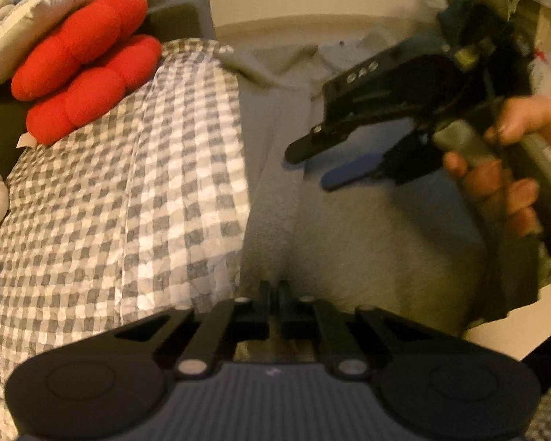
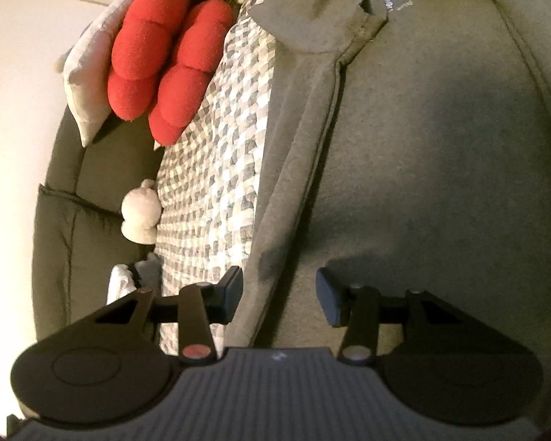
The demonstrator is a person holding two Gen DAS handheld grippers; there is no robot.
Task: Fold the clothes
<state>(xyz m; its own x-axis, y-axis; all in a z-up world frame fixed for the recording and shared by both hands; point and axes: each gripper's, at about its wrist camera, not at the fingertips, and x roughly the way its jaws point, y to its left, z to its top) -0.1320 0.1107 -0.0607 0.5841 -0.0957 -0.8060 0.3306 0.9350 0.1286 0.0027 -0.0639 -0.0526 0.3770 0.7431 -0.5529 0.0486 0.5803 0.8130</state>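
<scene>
a grey garment (image 2: 440, 139), soft and fleecy-looking, lies spread flat on a bed over a grey-and-white checked cover (image 1: 110, 202), its folded-back strip running along the edge next to the checks. the left hand-held gripper (image 1: 274, 301) has its fingers drawn together at the near edge of the garment; whether cloth is pinched between them cannot be told, since the gap is narrow and the view blurred there. the right hand-held gripper (image 2: 279, 294) hangs above the garment with its fingers well apart and nothing between them, straddling the folded strip; in the left wrist view the same tool (image 1: 314, 163) is held by the right hand (image 1: 503, 169) over the middle of the cloth. a red cushion (image 2: 165, 55) and a small white plush toy (image 2: 139, 217) sit beside the cover, clear of the work. the likely next step is for the right tool to drop and pinch an edge so a fold can be carried over. the risk is that the thick pile gets grabbed in one layer only, so the fold drags crooked, or that the checked cover is caught along with the garment where the two meet. if the left tool holds nothing, the near edge will slip as the other side is lifted
</scene>
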